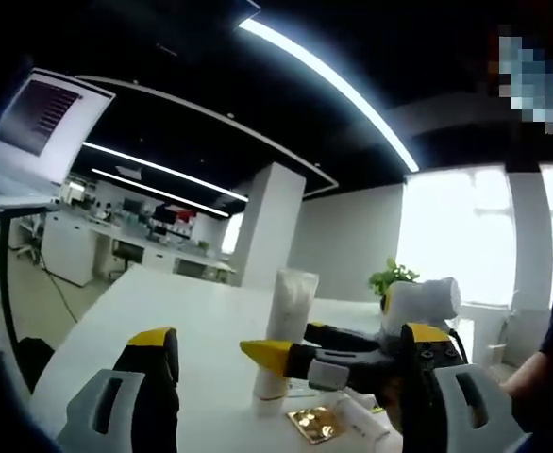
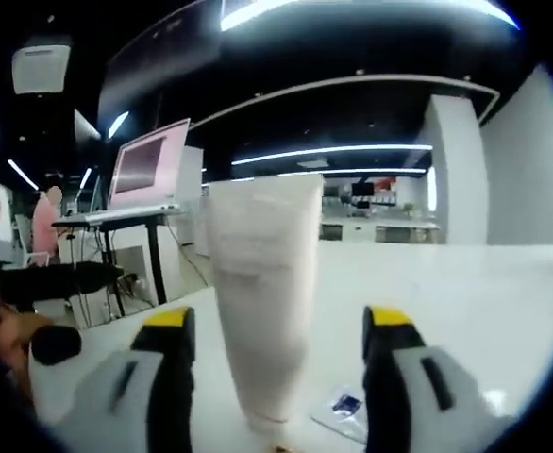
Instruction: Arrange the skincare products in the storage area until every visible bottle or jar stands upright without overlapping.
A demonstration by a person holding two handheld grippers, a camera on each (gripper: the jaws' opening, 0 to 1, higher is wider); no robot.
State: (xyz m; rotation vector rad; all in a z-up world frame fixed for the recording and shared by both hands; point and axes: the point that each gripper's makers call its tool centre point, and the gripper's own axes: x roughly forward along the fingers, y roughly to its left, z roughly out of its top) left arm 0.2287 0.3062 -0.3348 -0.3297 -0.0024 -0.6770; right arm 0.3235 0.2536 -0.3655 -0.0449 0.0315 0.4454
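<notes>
Standing white tube (image 2: pixel 262 302) | right gripper (image 2: pixel 275 330) astride | gold sachet (image 1: pixel 316 424) near

The tube (image 1: pixel 283 330) is plain milky white, standing on a white table (image 1: pixel 163 321). Each tool has black jaws with yellow tips and grey housings: the left tool (image 1: pixel 291 354), the right tool (image 2: pixel 278 335). A flat packet (image 1: pixel 316 423) glints gold (its surface patterned), and a small sachet (image 2: pixel 347 406) carries a dark blue patch.
</notes>
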